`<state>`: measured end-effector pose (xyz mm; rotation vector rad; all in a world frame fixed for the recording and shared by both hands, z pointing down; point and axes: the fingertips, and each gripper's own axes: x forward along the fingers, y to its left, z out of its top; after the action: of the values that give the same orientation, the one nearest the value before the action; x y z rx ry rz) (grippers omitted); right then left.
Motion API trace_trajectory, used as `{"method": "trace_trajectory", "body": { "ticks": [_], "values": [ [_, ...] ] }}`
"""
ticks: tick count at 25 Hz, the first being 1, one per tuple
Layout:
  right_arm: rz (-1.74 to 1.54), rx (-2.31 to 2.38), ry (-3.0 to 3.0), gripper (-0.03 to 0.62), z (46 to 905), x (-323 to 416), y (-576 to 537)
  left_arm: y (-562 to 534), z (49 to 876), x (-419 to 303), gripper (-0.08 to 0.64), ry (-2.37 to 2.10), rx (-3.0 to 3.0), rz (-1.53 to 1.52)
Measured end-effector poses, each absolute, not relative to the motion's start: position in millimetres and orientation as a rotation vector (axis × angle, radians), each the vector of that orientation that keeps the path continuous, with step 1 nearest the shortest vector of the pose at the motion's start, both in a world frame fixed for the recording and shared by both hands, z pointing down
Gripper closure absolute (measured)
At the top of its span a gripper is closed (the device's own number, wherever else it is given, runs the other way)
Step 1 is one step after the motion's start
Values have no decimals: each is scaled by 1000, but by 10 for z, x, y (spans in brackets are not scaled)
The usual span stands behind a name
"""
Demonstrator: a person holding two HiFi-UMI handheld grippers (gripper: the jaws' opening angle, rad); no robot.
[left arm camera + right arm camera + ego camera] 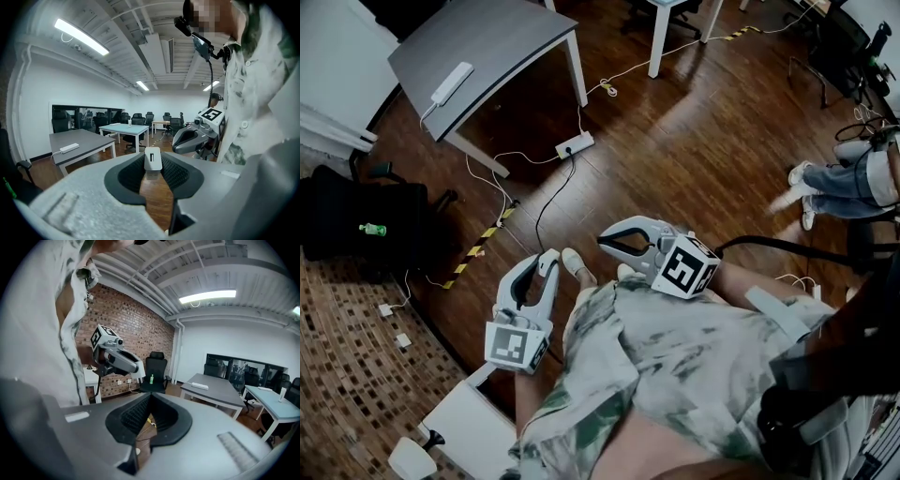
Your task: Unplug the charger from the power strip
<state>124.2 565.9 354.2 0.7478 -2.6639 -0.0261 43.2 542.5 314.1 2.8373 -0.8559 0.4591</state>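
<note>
A small white charger (153,159) sits clamped between the pads of my left gripper (153,165), held free in the air over the wooden floor. In the head view the left gripper (547,265) is near the person's shoes, pointing away. My right gripper (604,242) hovers just to its right, its tips together with nothing in them; in its own view the right gripper's (149,398) jaws meet at the tip. One white power strip (452,82) lies on the grey table (502,37), another power strip (575,144) lies on the floor with cables.
A black office chair (366,220) with a green bottle (373,229) stands at the left by the brick wall. Yellow-black tape (478,246) and loose cables cross the floor. A seated person's legs (848,183) are at the right. A white table (124,129) stands further back.
</note>
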Motion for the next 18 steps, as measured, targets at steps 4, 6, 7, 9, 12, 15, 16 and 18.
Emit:
{"method": "trace_trajectory", "body": {
  "ticks": [4, 6, 7, 9, 12, 15, 16, 18],
  "values": [
    [-34, 756, -2669, 588, 3518, 1301, 5766, 5511, 3124, 508, 456, -845, 2853, 466],
    [-42, 759, -2671, 588, 3500, 1324, 5790, 5531, 3121, 528, 456, -840, 2855, 466],
    [-45, 759, -2672, 588, 3490, 1331, 5795, 5535, 3123, 535, 456, -838, 2855, 466],
    [-60, 752, -2683, 588, 3453, 1317, 5800, 5539, 3133, 539, 456, -835, 2852, 470],
    [-67, 741, -2686, 588, 3443, 1304, 5805, 5520, 3129, 541, 456, -837, 2852, 469],
    [-55, 748, -2667, 588, 3484, 1325, 5786, 5490, 3117, 543, 456, -837, 2852, 470],
    [-53, 748, -2663, 588, 3491, 1327, 5774, 5480, 3117, 543, 456, -836, 2851, 470],
    [-47, 751, -2661, 588, 3493, 1323, 5735, 5447, 3120, 540, 456, -834, 2851, 472]
  ]
}}
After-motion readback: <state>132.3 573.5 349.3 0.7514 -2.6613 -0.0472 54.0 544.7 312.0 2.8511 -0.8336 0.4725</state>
